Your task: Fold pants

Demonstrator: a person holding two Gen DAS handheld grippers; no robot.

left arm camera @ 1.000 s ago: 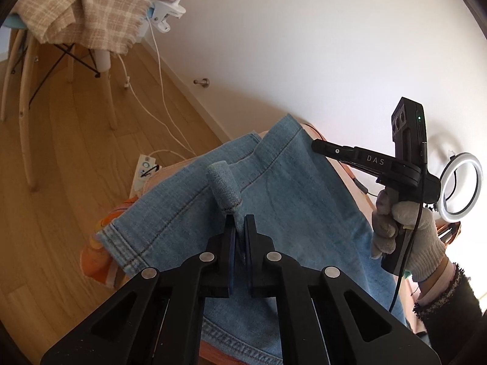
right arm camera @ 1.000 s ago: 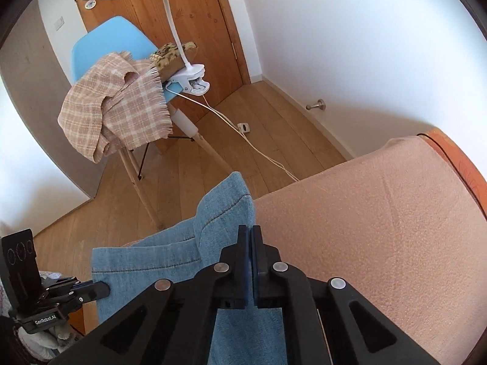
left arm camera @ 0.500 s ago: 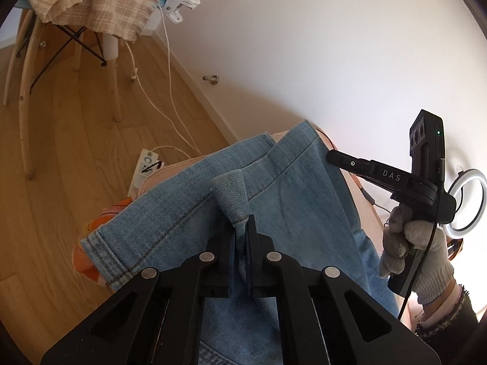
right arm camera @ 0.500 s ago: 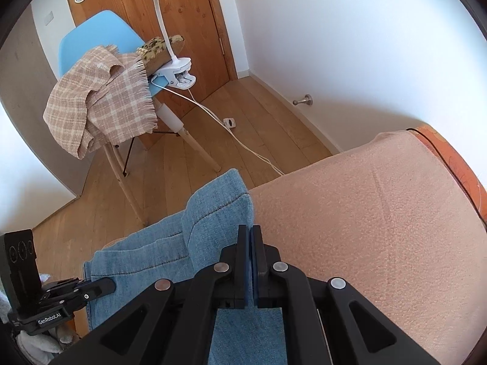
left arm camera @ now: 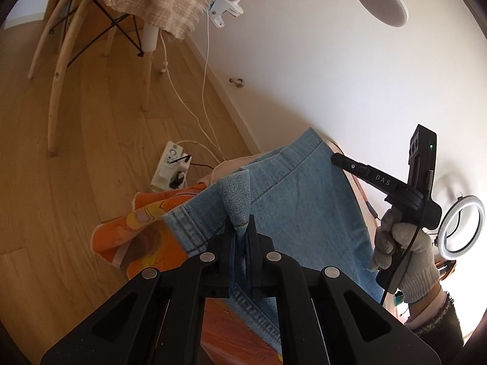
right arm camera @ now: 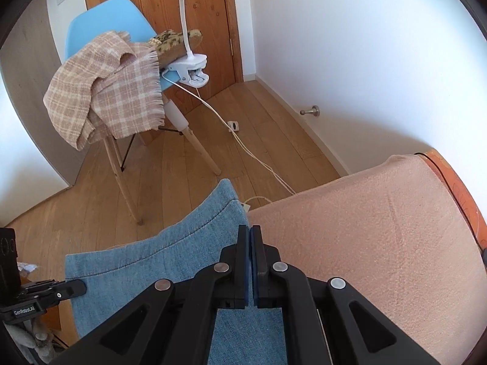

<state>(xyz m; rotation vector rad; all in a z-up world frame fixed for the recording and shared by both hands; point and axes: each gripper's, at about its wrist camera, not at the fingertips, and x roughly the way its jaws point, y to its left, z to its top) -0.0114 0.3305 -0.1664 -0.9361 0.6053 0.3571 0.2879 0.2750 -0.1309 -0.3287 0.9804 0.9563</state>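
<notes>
Both grippers are clamped on the denim. Our left gripper (left arm camera: 242,228) has its jaws pressed together on a pinched peak of the pants (left arm camera: 298,200), a small cone of blue cloth standing up just past the fingertips. Our right gripper (right arm camera: 251,237) is likewise closed tight on an edge of the pants (right arm camera: 170,261), with a sliver of blue cloth between the pads and a corner of the cloth rising beyond its tips. From the left wrist view we see the right gripper (left arm camera: 338,158) reaching to the far corner of the denim, held in a hand in a white knit glove (left arm camera: 408,261) with a dark sleeve behind it.

The pants hang stretched between the two tools above a bed with a peach blanket (right arm camera: 380,243); an orange patterned sheet (left arm camera: 146,228) shows under the denim on the left side. A stitched seam runs across the raised cloth.

Beyond the bed lies a wooden floor (left arm camera: 91,152) with a white power strip (left arm camera: 170,167) and cords. A blue chair (right arm camera: 103,30) carries a checked scarf (right arm camera: 112,91) and a clip lamp (right arm camera: 188,70), whose round head (left arm camera: 380,3) shows against the white wall. A ring light (left arm camera: 459,228) stands at the right edge
</notes>
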